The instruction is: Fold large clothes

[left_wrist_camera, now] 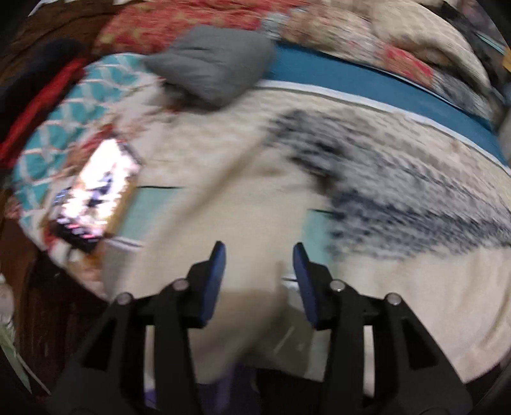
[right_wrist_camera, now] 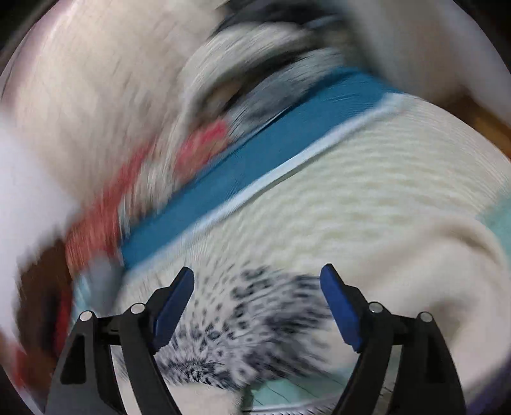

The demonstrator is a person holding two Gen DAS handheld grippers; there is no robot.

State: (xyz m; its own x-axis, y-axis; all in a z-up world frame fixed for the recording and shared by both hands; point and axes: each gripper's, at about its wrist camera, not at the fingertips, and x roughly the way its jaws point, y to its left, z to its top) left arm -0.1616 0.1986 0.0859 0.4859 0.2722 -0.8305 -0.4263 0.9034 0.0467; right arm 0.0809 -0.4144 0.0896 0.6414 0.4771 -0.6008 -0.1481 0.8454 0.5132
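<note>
A large cream garment [left_wrist_camera: 242, 204] with a black speckled patch [left_wrist_camera: 399, 191] lies spread on the bed. My left gripper [left_wrist_camera: 258, 255] hovers over its cream part with the jaws apart and nothing between them. In the right wrist view the same garment [right_wrist_camera: 367, 207] fills the lower half, with the speckled patch [right_wrist_camera: 249, 316] right under my right gripper [right_wrist_camera: 257, 284]. Its jaws are wide apart and empty. Both views are motion-blurred.
A lit phone [left_wrist_camera: 99, 188] lies on the bed at the left. A folded grey cloth [left_wrist_camera: 214, 64] sits at the back. A blue band of bedding [left_wrist_camera: 367, 83] runs behind the garment, also in the right wrist view [right_wrist_camera: 255, 159]. Red patterned blankets [left_wrist_camera: 179, 22] pile behind.
</note>
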